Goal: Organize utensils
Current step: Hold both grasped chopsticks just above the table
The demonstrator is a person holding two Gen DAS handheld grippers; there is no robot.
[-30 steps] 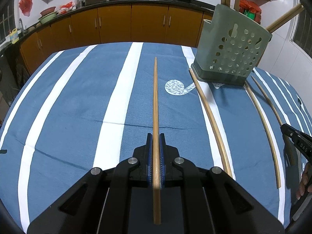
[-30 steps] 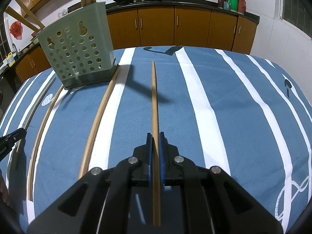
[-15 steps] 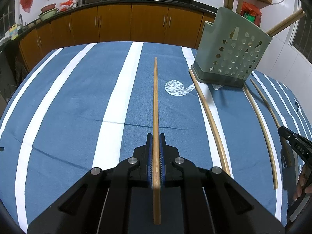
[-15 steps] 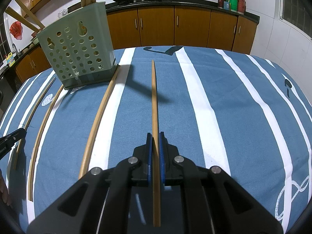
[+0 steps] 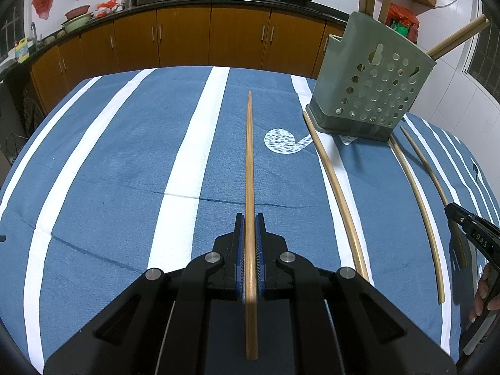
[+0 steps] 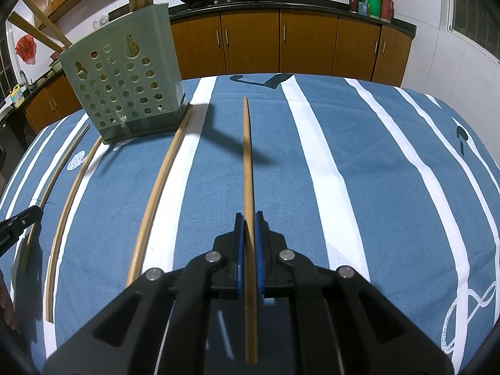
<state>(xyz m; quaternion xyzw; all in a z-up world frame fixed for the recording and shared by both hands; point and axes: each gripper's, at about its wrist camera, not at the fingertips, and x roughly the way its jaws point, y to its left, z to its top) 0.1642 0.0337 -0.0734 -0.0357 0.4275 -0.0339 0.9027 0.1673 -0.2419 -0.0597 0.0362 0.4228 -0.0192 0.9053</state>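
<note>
My left gripper [image 5: 250, 218] is shut on a long wooden chopstick [image 5: 249, 156] that runs straight ahead over the blue striped tablecloth [image 5: 125, 156]. My right gripper [image 6: 249, 217] is shut on a second chopstick [image 6: 247, 162] in the same way. A green perforated utensil holder [image 5: 372, 93] [image 6: 125, 87] stands upright between them at the back, with sticks poking out of its top. Two loose chopsticks [image 5: 337, 200] [image 5: 418, 209] lie on the cloth, one on each side of the holder. The right gripper's tip [image 5: 453, 209] shows at the right edge, the left gripper's tip [image 6: 31, 212] at the left edge.
Brown kitchen cabinets [image 5: 237, 37] with woks on the counter stand beyond the table's far edge. A white tiled wall [image 6: 453, 62] and a window are on the right. A hand [image 5: 482, 293] holds the right gripper at the frame edge.
</note>
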